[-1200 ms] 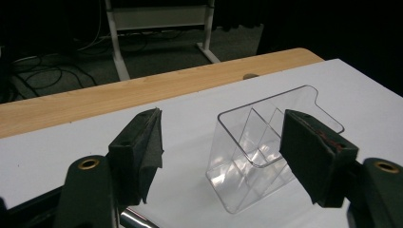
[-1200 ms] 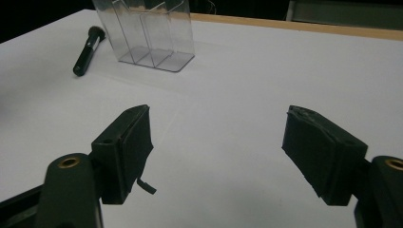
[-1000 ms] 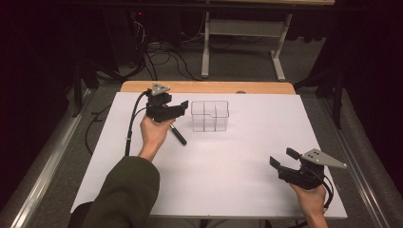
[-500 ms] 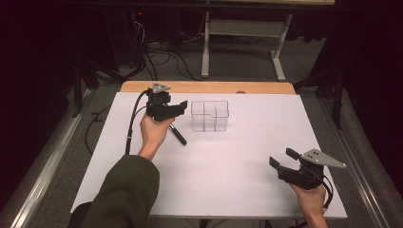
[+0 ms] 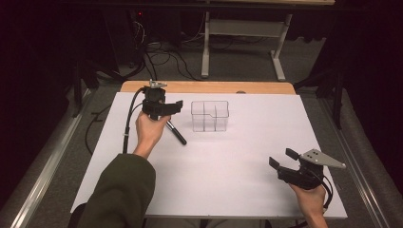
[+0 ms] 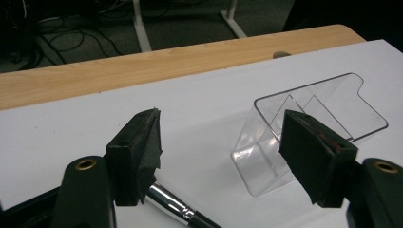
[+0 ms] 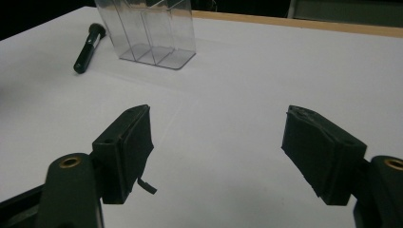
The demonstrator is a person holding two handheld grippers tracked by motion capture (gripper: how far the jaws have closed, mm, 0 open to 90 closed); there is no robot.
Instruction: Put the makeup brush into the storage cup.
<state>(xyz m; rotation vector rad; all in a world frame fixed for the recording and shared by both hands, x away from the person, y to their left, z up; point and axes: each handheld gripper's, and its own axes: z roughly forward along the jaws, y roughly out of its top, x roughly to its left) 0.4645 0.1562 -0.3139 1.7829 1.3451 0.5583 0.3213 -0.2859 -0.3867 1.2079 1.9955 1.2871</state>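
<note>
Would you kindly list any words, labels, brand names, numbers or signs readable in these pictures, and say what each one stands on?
No text can be read in any view.
The clear plastic organizer carries no label or print.
The black and silver tool lying beside it shows no marking.
The left gripper and the right gripper show no lettering.
The white table cover is blank.

Holder and brush near the counter's far edge

The clear holder (image 5: pixel 210 115) stands on the counter (image 5: pixel 237 175) toward its far edge; the brush (image 5: pixel 177 133) lies just left of it, nearer the left edge.
</note>
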